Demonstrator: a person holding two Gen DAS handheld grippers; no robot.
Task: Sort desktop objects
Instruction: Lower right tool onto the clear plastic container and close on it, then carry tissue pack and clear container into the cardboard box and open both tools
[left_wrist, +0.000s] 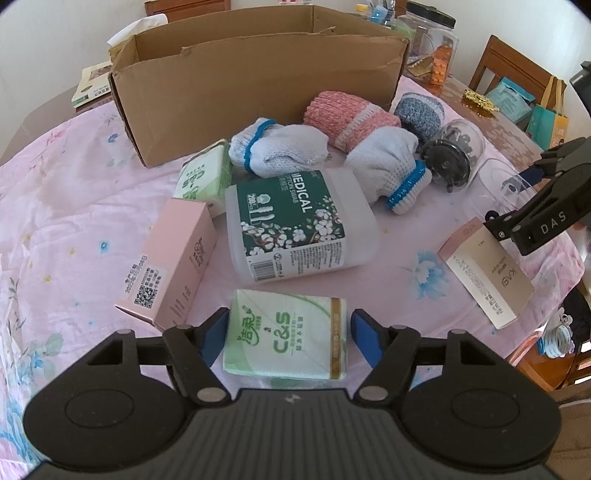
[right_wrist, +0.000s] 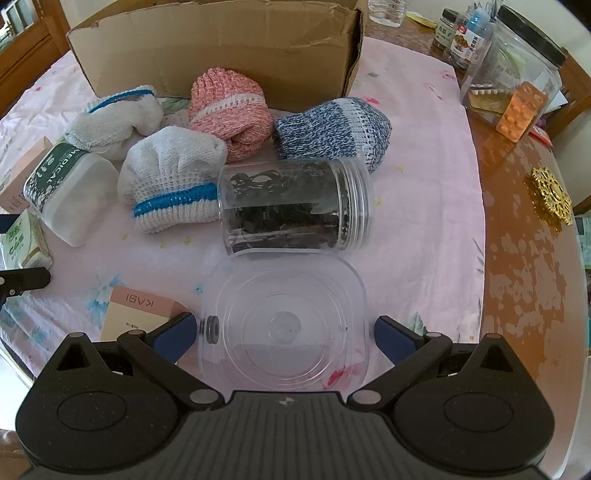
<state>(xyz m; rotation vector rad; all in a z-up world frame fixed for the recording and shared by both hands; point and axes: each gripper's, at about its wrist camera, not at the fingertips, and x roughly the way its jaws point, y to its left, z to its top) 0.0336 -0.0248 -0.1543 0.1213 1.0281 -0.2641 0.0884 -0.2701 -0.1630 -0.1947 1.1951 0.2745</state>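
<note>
I had the left tool released, fingers either side of the green tissue pack, apart from it | right tool released, straddling the clear square container on the desk | jar on its side just ahead | cardboard box farther ahead.

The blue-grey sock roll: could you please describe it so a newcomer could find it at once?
Start at the cardboard box at the back of the pink cloth. Four sock rolls lie before it; the blue-grey sock roll is rightmost, beside the pink roll and behind the clear jar. Only it is mottled blue.
</note>
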